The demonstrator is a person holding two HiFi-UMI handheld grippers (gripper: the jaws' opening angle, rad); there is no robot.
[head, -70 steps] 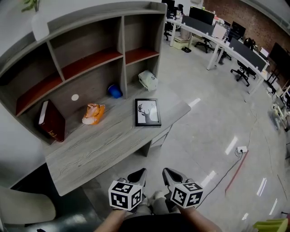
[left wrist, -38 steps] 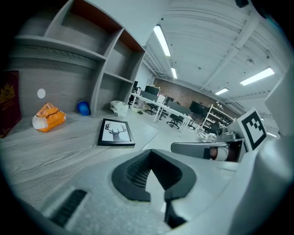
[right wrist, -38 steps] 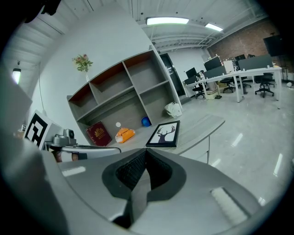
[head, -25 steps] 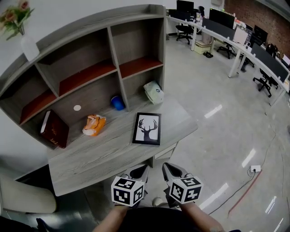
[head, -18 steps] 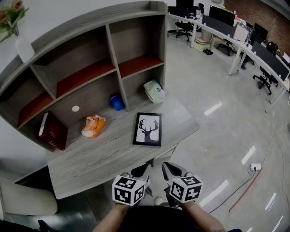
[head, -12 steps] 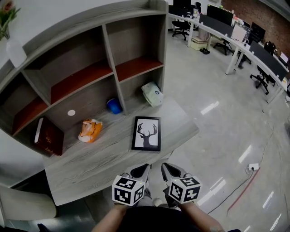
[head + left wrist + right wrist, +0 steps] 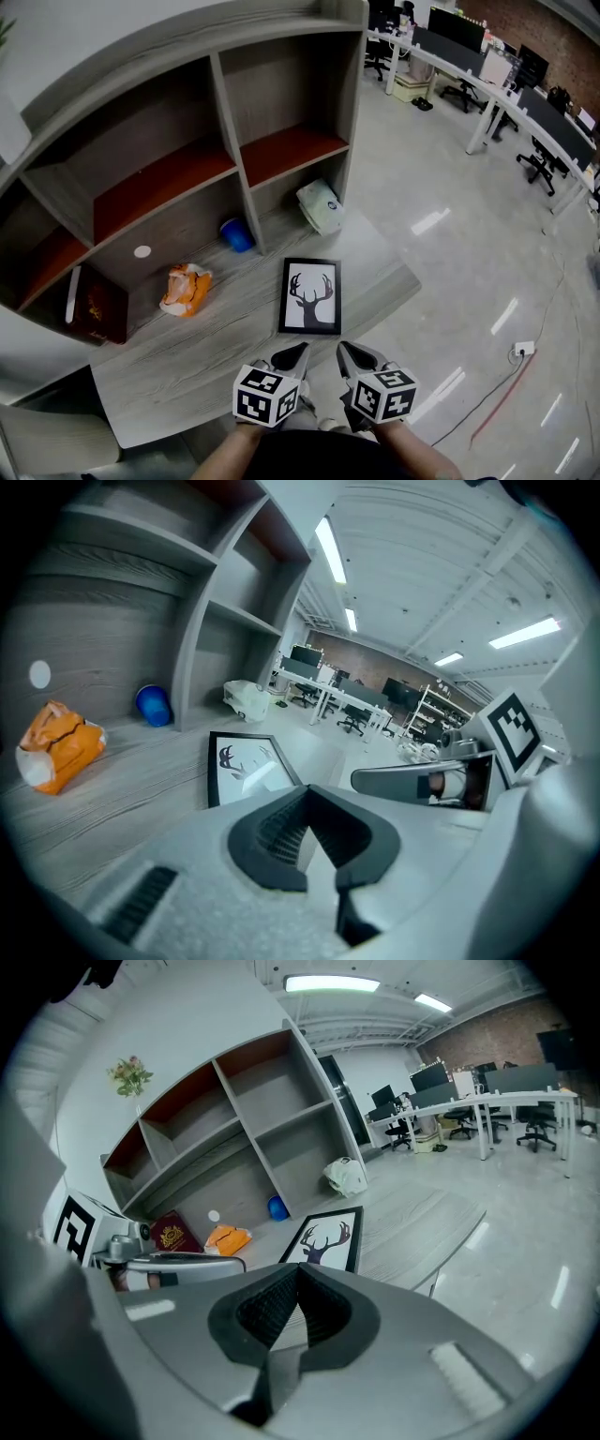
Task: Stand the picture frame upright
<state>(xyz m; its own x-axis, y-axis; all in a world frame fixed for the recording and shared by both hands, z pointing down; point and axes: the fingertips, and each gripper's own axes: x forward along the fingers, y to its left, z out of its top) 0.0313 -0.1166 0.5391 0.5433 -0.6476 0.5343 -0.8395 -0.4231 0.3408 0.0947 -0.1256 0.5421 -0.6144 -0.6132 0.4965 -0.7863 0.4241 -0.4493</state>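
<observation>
A black picture frame (image 7: pixel 311 296) with a deer silhouette lies flat on the grey desk (image 7: pixel 206 356), near the desk's front right corner. It also shows in the left gripper view as the picture frame (image 7: pixel 246 766) and in the right gripper view as the picture frame (image 7: pixel 326 1237). My left gripper (image 7: pixel 292 357) and right gripper (image 7: pixel 349 357) hang side by side just short of the desk's front edge, below the frame. Both are shut with nothing between their jaws. Neither touches the frame.
A shelf unit (image 7: pixel 216 112) rises at the back of the desk. Under it sit an orange bag (image 7: pixel 185 287), a blue ball (image 7: pixel 236 234), a dark red book (image 7: pixel 94 309) and a pale bundle (image 7: pixel 322 206). Glossy floor (image 7: pixel 469 281) and office desks lie to the right.
The view has moved closer to the desk and shifted, so the frame now lies nearer my grippers. Both grippers stay shut and keep their place in the view.
</observation>
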